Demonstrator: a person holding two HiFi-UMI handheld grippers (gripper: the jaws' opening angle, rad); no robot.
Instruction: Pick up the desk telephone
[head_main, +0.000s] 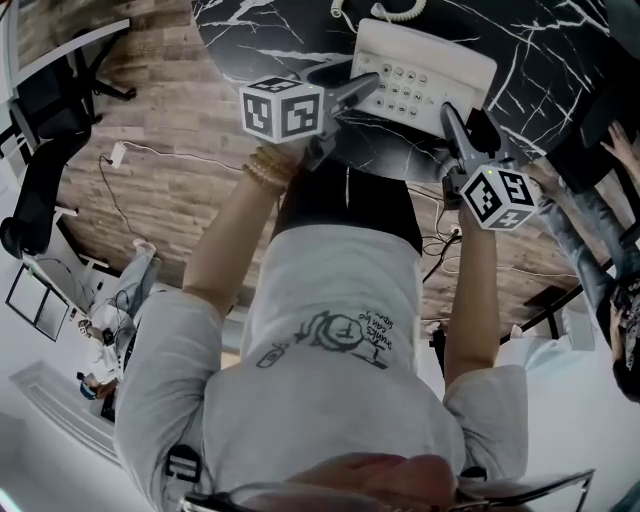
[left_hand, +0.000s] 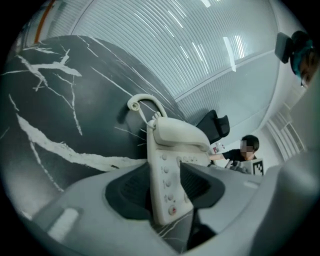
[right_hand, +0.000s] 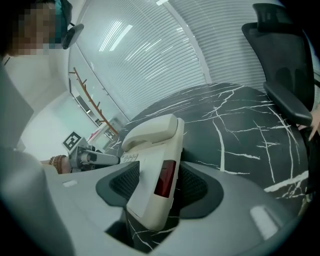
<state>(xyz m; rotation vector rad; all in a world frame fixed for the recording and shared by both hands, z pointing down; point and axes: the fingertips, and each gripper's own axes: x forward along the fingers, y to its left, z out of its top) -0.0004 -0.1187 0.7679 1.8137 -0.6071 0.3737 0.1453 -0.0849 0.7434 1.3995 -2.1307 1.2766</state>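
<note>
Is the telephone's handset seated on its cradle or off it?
On the cradle: both gripper views show the handset lying flat across the top of the desk telephone, cord curling behind.

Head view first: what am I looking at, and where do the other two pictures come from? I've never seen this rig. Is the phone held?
There is no robot arm: a person holds a two-jaw gripper in each hand. The head view looks steeply down from a camera on the person's head at a black marble table. On it lies a white desk telephone with its handset and coiled cord. The other two pictures come from cameras riding on the left gripper and the right gripper. Each gripper has a near corner of the telephone between its pads, which look pressed on it. The telephone does not look lifted yet.
</note>
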